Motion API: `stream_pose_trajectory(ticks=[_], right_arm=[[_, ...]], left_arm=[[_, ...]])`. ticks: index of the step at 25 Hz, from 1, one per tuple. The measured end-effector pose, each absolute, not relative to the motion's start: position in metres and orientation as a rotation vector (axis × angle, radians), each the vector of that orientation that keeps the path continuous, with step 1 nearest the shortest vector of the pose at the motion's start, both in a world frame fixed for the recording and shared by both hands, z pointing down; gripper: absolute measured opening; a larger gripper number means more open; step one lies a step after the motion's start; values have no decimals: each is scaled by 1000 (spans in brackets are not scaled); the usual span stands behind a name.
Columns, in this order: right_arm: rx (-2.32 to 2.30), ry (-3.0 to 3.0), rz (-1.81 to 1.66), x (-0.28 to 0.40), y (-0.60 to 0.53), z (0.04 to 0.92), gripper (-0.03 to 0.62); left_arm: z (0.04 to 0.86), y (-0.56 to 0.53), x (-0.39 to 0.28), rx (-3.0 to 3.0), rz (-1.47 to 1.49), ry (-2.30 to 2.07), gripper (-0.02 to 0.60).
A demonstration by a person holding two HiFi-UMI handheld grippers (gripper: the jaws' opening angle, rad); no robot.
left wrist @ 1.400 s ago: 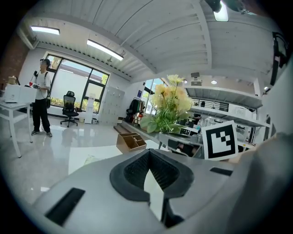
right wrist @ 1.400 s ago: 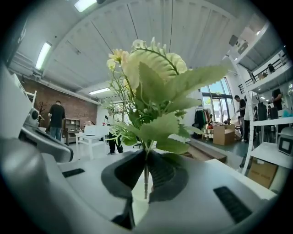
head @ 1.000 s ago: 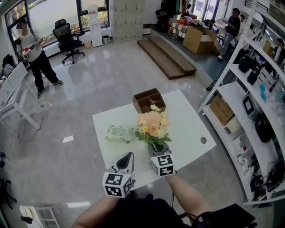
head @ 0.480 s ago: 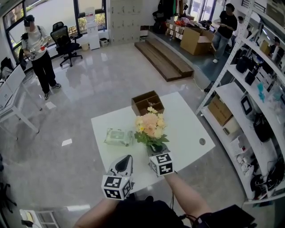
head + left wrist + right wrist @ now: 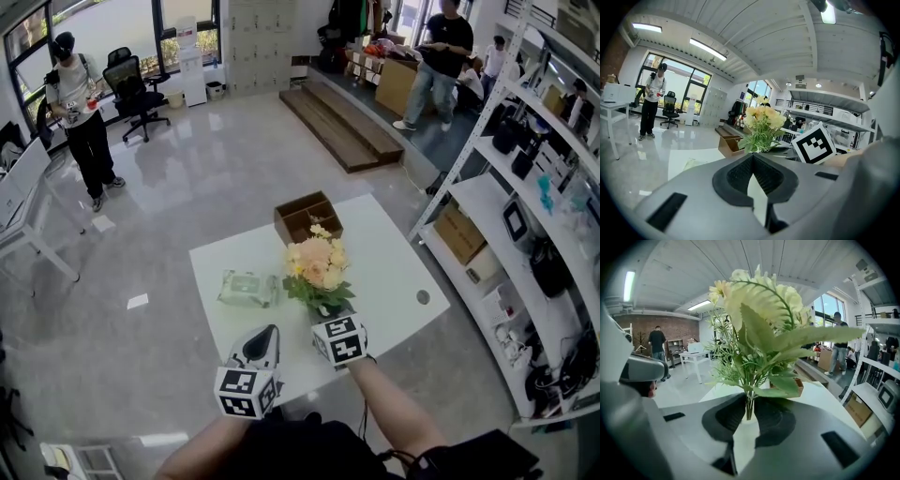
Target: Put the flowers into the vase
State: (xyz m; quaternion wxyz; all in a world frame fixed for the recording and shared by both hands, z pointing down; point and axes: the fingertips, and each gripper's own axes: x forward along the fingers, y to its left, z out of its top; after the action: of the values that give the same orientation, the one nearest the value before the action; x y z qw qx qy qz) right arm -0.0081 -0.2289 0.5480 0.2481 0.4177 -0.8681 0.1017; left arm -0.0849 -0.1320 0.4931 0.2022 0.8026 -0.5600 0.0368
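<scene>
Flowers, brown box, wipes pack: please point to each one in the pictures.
flowers (image 5: 317, 262), head view, on the peach blooms.
brown box (image 5: 284, 223), head view, on its left wall.
wipes pack (image 5: 246, 287), head view, on its top face.

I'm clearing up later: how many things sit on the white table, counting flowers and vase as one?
3: the flowers in their vase mid-table, a wipes packet left of them, a brown divided box at the far edge. The near edge is partly hidden.

In the head view, your right gripper (image 5: 326, 314) and the flowers (image 5: 317, 264) are covering the vase completely. Its jaws are opening with the stems (image 5: 749, 409) between them, and you are not seeing whether the pads (image 5: 727, 416) are touching them.
</scene>
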Motion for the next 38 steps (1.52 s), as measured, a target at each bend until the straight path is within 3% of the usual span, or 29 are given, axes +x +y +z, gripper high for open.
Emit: stream_pose_trajectory(ticks=[8, 11, 24, 29, 34, 37, 38], right_arm=[[1084, -2300, 258, -12, -230, 549, 80], [1045, -2300, 296, -14, -228, 546, 120], [950, -2285, 357, -4, -205, 543, 189], [961, -2318, 398, 8, -188, 540, 189], [1045, -2388, 488, 28, -165, 534, 153], [1237, -2501, 476, 46, -159, 510, 35], [1306, -2544, 459, 52, -158, 500, 23]], left_arm=[[491, -132, -88, 2239, 96, -1574, 3], [491, -134, -89, 2235, 92, -1578, 3], [497, -138, -83, 2228, 101, -1562, 3], [498, -140, -78, 2243, 107, -1550, 3], [498, -140, -70, 2256, 121, -1540, 3], [494, -139, -67, 2274, 124, -1547, 3], [491, -139, -66, 2284, 122, -1550, 3]])
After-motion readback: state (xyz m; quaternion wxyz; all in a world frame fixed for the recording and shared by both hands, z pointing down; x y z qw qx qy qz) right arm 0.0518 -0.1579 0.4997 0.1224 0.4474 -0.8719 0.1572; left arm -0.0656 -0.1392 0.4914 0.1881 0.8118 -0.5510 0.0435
